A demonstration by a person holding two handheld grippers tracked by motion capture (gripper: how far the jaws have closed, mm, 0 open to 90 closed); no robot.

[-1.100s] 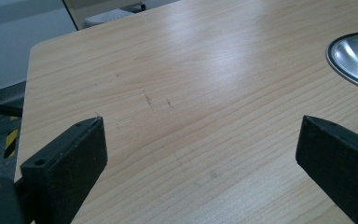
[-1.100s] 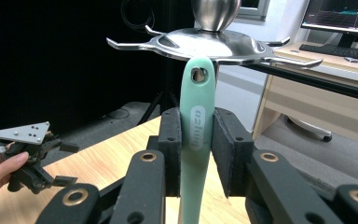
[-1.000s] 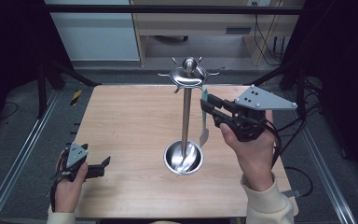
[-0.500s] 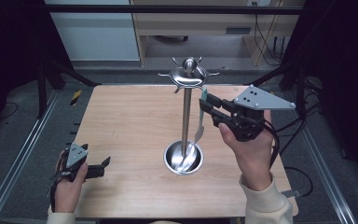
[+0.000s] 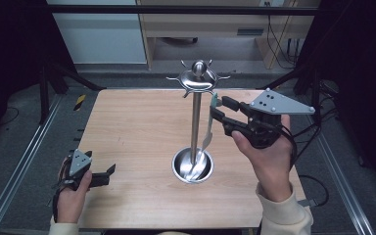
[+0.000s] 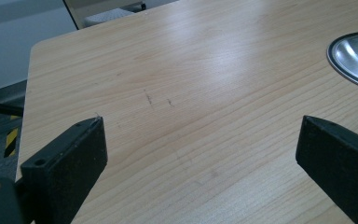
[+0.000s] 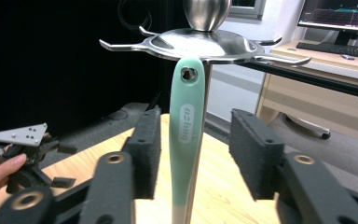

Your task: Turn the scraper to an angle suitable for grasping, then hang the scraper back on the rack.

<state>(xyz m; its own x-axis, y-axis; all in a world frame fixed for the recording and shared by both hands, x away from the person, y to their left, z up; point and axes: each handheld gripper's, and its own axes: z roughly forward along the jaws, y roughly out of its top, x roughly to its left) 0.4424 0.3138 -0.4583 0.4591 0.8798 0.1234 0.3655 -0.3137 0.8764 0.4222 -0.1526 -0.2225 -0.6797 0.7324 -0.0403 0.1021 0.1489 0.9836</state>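
Note:
A steel utensil stand [image 5: 194, 122] rises from a round dish base [image 5: 181, 169] at the table's middle, with a ring of hooks [image 7: 242, 44] at its top. A utensil with a mint-green handle [image 7: 186, 140] hangs from one hook by its hole, its metal end [image 5: 207, 138] beside the pole. My right gripper [image 5: 216, 108] is open with the handle between its jaws [image 7: 196, 126], a gap showing on both sides. My left gripper [image 5: 108, 171] rests low at the table's front left, open [image 6: 200, 135] over bare wood.
The wooden table [image 5: 137, 127] has metal rails along both sides. A desk and cables stand behind the far edge. The stand's dish base [image 6: 354, 58] lies to the right of the left gripper. The left hand and gripper [image 7: 28, 154] show far off beyond the right jaws.
The utensil's lower end has shifted slightly toward the pole. Both hands stay almost where they were.

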